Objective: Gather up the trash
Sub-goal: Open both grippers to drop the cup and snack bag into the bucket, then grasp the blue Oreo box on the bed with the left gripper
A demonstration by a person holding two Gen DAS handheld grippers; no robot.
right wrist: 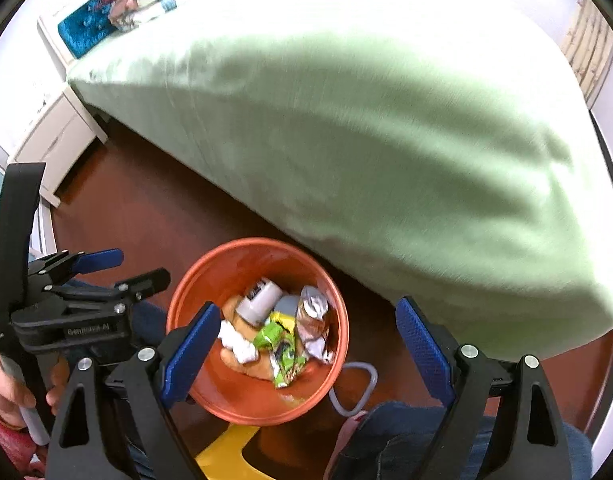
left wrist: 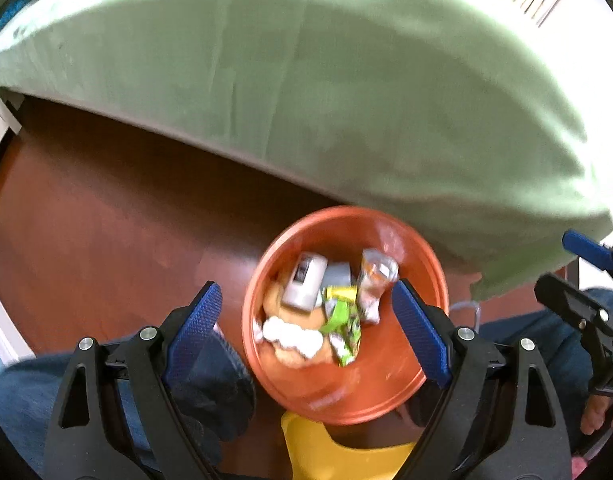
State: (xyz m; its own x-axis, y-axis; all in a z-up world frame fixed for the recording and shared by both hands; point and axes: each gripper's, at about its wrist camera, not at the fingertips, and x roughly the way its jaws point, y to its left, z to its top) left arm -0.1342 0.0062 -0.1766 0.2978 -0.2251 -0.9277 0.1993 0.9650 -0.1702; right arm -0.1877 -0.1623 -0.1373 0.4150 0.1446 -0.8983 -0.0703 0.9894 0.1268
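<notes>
One orange bin (left wrist: 422,364) on wood floor (left wrist: 106,220), right beside the bed's green sheet (left wrist: 346,100) edge. Inside: 1 white crumpled tissue (left wrist: 290,338), 1 green wrapper (left wrist: 342,320), 1 silver foil pack (left wrist: 372,280), 1 grey-white box (left wrist: 304,284). Left gripper (left wrist: 306,336) & right gripper (right wrist: 306,350) both spread wide w/ nothing between, above the bin. Open floor to the left; yellow item (left wrist: 326,452) touches the bin's near rim.

Left gripper (left wrist: 308,334) gapes empty above orange bin (left wrist: 426,264); trash (left wrist: 326,312) lies inside.
</notes>
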